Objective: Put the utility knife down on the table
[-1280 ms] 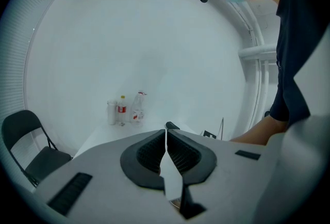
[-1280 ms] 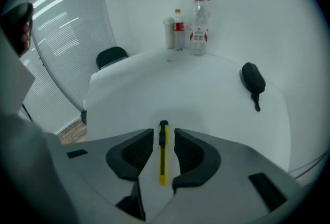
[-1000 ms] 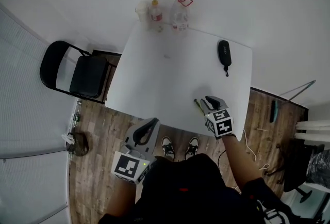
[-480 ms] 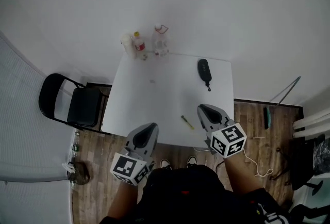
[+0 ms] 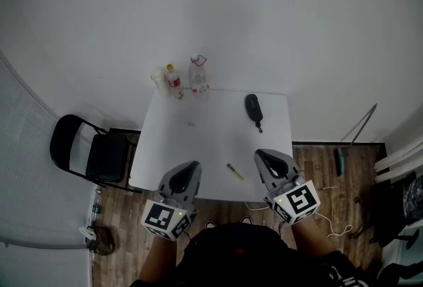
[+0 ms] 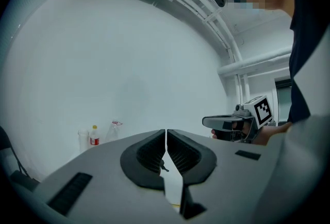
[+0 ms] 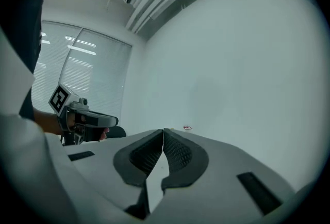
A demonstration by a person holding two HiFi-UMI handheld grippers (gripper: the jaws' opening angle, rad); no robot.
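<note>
White walls and a wood-plank floor; a white surface [image 5: 205,137] stands against the far wall, with a black folding chair [image 5: 92,150] to its left.

Containers, all at the far left edge of the surface, close together:
- clear cup or jar [image 5: 158,78], leftmost. We cannot tell what it contains.
- small bottle [image 5: 172,80] with a yellow cap and red label, just right of the cup. Its fill level is too small to read.
- larger clear bottle [image 5: 197,75] with a red ring at the neck, rightmost of the three. It looks transparent, and we cannot tell whether it holds liquid.

A black zipped case [image 5: 252,107] lies apart from these, toward the far right of the surface, closed.

The utility knife [image 5: 234,172] is yellowish and lies flat on the surface near its front edge. In the head view it sits between the two grippers and touches neither. Its long axis runs diagonally, with one end toward the far left and the other toward the near right. We cannot make out which end carries the blade.

The left gripper [image 5: 190,168] hangs at the front edge with its jaws pressed together and nothing between them. The right gripper [image 5: 263,156] has its jaws fully together too and is empty, just right of the knife.
</note>
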